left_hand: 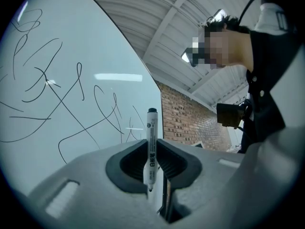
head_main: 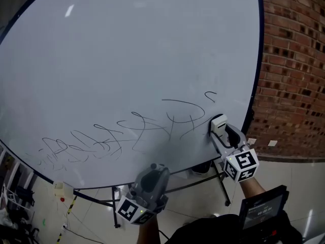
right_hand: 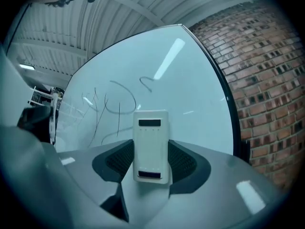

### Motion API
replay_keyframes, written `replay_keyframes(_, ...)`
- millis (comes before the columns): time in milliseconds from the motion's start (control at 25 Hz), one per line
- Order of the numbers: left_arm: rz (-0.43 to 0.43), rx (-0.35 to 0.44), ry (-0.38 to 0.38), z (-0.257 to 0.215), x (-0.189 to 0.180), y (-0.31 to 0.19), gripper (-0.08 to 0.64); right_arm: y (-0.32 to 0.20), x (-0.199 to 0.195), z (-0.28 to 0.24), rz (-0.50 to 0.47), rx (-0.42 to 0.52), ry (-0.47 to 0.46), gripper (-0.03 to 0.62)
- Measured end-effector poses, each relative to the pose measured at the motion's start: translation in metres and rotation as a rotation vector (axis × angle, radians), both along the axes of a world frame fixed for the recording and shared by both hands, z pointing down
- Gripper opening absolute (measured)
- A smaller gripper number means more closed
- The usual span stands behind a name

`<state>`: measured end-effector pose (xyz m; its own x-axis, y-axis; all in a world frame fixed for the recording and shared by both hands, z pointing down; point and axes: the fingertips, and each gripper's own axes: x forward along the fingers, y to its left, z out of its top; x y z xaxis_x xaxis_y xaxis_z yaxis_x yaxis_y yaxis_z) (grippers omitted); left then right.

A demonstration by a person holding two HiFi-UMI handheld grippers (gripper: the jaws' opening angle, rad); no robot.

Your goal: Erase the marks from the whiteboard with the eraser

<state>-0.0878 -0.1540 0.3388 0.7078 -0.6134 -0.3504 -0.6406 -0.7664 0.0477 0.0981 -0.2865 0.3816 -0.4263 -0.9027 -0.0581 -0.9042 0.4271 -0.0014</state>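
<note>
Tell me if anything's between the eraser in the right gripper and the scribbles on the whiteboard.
Nothing visible does. The right gripper holds the eraser at the lower right of the whiteboard, with only bare board between it and the nearest marks. The left gripper, shut on a marker, sits off that path.

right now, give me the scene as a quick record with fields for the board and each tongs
board: whiteboard, brick wall to its right
marks: black scribbles across the board's lower part
left tongs: shut on a marker
right tongs: shut on the eraser, beside the rightmost scribbles
contact: cannot tell whether the eraser touches the board
</note>
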Motion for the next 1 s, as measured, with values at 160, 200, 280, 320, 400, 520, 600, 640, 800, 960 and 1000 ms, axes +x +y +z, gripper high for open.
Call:
replay_keyframes(160,0.011,0.0,-0.009,-0.004,0.005,0.001,0.057,0.0,-0.001,0.066,0.012,-0.062,0.019,0.229)
replay_keyframes(200,0.014,0.001,-0.013,-0.005,0.007,0.002,0.057,0.0,0.0,0.076,0.014,-0.066,0.022,0.229)
replay_keyframes(280,0.015,0.0,-0.023,-0.004,0.007,0.002,0.057,0.0,0.0,0.085,0.013,-0.071,0.021,0.229)
replay_keyframes(320,0.014,-0.001,-0.029,-0.003,0.006,0.003,0.058,0.0,0.0,0.086,0.009,-0.076,0.017,0.229)
replay_keyframes(400,0.011,-0.003,-0.034,-0.003,0.005,0.003,0.057,0.0,0.0,0.084,-0.002,-0.101,0.012,0.229)
replay_keyframes(520,0.006,-0.006,-0.045,0.0,0.001,0.004,0.057,-0.001,0.001,0.064,-0.003,-0.12,0.008,0.229)
replay_keyframes(600,0.004,0.002,-0.031,-0.004,0.0,0.005,0.057,-0.002,0.002,0.032,0.005,-0.098,0.0,0.229)
replay_keyframes(640,0.003,0.006,-0.022,-0.007,0.0,0.005,0.057,-0.003,0.001,0.014,0.007,-0.086,0.001,0.23)
replay_keyframes(800,-0.009,0.011,-0.005,-0.006,-0.008,0.006,0.058,-0.004,-0.003,-0.061,-0.003,-0.057,0.0,0.23)
replay_keyframes(960,-0.023,0.023,0.011,-0.007,-0.018,0.008,0.058,-0.002,-0.008,-0.131,-0.029,0.015,-0.003,0.23)
replay_keyframes(1000,-0.028,0.024,0.01,-0.006,-0.021,0.007,0.057,-0.001,-0.01,-0.149,-0.037,0.045,-0.006,0.23)
